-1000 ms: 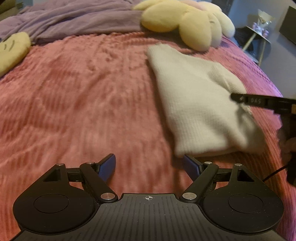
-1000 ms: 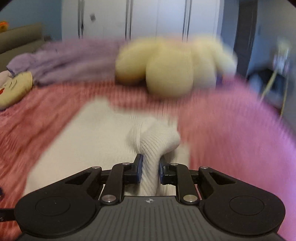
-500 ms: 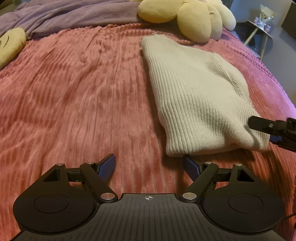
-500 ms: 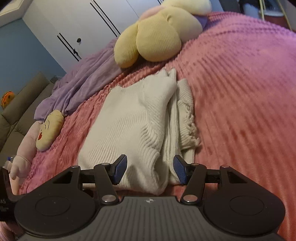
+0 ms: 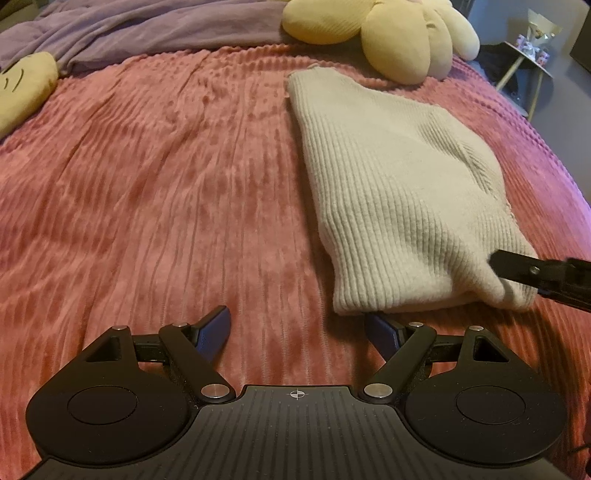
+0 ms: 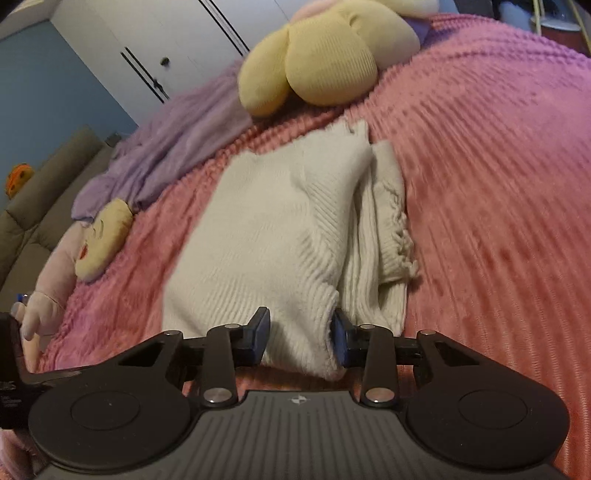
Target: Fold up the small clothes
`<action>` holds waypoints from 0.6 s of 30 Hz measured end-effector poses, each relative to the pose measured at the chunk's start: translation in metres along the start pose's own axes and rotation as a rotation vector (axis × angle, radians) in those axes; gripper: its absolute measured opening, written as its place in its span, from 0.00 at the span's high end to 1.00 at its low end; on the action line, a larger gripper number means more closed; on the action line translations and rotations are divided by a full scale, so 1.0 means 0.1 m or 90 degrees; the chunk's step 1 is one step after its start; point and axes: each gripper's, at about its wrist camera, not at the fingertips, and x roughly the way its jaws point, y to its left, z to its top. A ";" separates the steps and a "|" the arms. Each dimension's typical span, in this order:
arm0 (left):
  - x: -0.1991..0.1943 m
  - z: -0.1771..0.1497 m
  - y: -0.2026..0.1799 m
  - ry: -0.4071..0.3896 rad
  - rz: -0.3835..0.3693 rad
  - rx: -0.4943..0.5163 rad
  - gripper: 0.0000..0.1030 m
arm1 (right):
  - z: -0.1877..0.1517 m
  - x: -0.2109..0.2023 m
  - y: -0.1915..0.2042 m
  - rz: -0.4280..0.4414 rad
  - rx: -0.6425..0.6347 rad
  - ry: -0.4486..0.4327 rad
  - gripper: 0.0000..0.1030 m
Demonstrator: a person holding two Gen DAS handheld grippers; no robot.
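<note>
A cream ribbed knit sweater (image 5: 399,192) lies folded on the pink bedspread (image 5: 155,192). My left gripper (image 5: 299,330) is open and empty, low over the bedspread, with its right finger at the sweater's near left corner. My right gripper (image 6: 300,330) is partly closed around the sweater's near folded edge (image 6: 295,258); both pads touch the knit. In the left wrist view the right gripper's finger (image 5: 524,267) shows at the sweater's near right corner.
A yellow flower-shaped plush (image 5: 388,33) lies just beyond the sweater. A purple blanket (image 5: 129,33) runs along the far edge. A yellow-faced plush doll (image 6: 99,240) lies at the left. A side table (image 5: 532,55) stands off the bed's right side.
My right gripper let go of the raised sweater fold, opened wide, and has now narrowed again around the near edge. The sweater now lies flat. My left gripper stayed open.
</note>
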 end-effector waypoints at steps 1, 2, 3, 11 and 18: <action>0.00 0.00 0.00 0.001 0.000 -0.001 0.18 | 0.02 0.04 -0.01 0.006 0.010 0.004 0.66; 0.00 0.00 -0.01 0.001 0.001 0.000 0.18 | 0.04 0.07 -0.03 0.012 0.020 0.006 0.65; 0.00 0.01 -0.01 0.001 0.002 0.001 0.18 | 0.06 0.10 -0.04 0.018 0.027 0.005 0.72; 0.02 0.03 0.01 0.000 0.011 0.007 0.16 | 0.02 -0.15 0.43 -0.118 -0.203 -0.113 0.92; -0.19 -0.02 0.09 -0.019 0.032 0.049 0.16 | -0.18 0.10 0.33 -0.213 -0.277 -0.063 0.77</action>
